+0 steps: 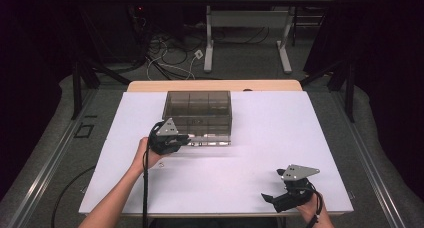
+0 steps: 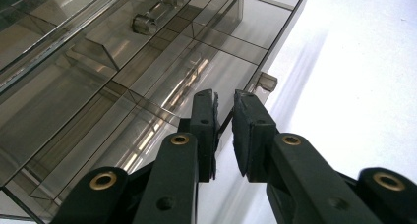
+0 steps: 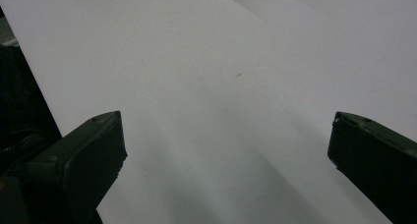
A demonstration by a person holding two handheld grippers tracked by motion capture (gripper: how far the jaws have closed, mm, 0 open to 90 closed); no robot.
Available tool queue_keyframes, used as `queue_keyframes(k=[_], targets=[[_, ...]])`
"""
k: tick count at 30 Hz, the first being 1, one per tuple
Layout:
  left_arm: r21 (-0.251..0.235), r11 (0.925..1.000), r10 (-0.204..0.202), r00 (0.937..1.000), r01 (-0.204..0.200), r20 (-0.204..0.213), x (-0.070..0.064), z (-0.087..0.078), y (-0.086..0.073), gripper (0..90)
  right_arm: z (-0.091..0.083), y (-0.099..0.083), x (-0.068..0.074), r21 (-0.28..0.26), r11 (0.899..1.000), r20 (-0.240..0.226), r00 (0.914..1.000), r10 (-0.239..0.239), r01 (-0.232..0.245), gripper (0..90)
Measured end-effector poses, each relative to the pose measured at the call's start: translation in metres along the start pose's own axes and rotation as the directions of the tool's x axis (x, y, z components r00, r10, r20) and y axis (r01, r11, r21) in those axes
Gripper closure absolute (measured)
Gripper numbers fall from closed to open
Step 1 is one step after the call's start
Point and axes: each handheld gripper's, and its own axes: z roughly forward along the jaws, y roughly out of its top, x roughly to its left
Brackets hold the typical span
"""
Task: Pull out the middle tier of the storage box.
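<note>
On the white tabletop (image 1: pixel 280 138), left of centre, the left tool (image 1: pixel 175 140) sits at the near left corner of a smoky transparent drawer box (image 1: pixel 200 110); a bare hand (image 1: pixel 145 155) holds it from the near side, with its black cable trailing back toward the near edge; in the left gripper view the left tool (image 2: pixel 223 108) has its jaws drawn almost together, a narrow gap between the pads, and a thin clear edge of the drawer box (image 2: pixel 123 67) runs into that gap, though whether the pads actually pinch it I cannot tell; a small clear knob (image 2: pixel 268 80) sticks out of the box just beyond the jaw tips, and a cylindrical handle (image 2: pixel 152 17) shows farther up the box front; the box itself stands toward the far middle of the tabletop, its inner dividers visible through the walls; well apart, at the near right corner of the tabletop, the right tool (image 1: pixel 272 198) rests low; in the right gripper view its jaws stand wide apart over bare white surface, holding nothing.
</note>
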Motion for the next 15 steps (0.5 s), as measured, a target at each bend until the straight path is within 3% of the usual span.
queue_keyframes(k=[15], targets=[[0.005,1.0,0.004,1.0,-0.004,0.008,-0.0011,-0.0006,-0.0001,79.0,0.0001,0.0001,-0.0004,0.0,1.0,-0.007,1.0,-0.001,0.001,0.5]])
